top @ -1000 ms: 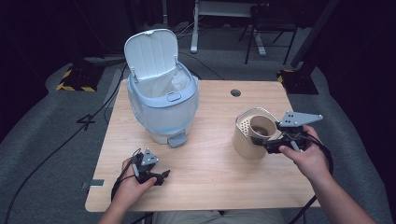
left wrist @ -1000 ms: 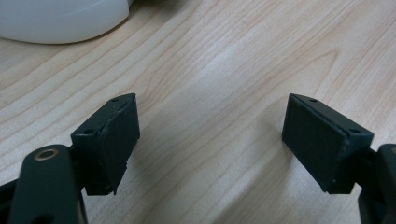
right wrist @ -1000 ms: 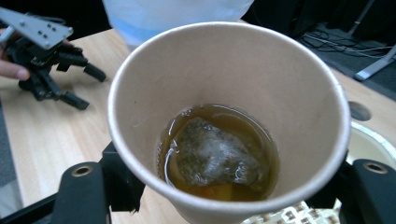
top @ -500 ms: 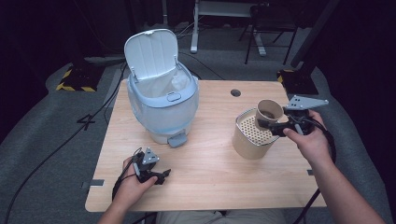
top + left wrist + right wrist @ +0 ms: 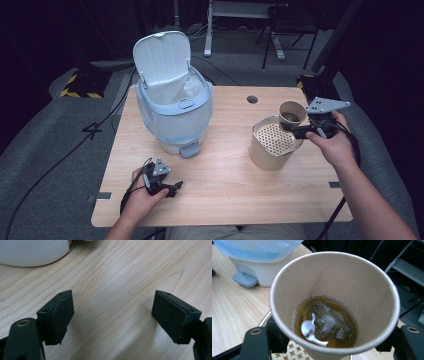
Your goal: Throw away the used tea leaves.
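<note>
My right gripper (image 5: 296, 131) is shut on a brown paper cup (image 5: 292, 114), held upright above the far right rim of a tan round canister (image 5: 272, 143) with a perforated top. In the right gripper view the paper cup (image 5: 334, 305) holds a little brown liquid and a wet tea bag (image 5: 325, 323), with my jaws on either side of its wall. My left gripper (image 5: 172, 188) rests on the table (image 5: 225, 175) near the front left, open. In the left gripper view its pads (image 5: 58, 315) stand wide apart over bare wood (image 5: 112, 290).
A pale blue pedal bin (image 5: 172, 112) with its white lid raised and a clear liner stands at the table's back left; its base (image 5: 32, 251) lies just ahead of my left gripper. A cable hole (image 5: 252, 99) sits near the back edge. Dark floor and chairs surround the table.
My right gripper has lifted the paper cup from beside the canister and carried it back and to the right, above the canister's rim. The left gripper has stayed put.
</note>
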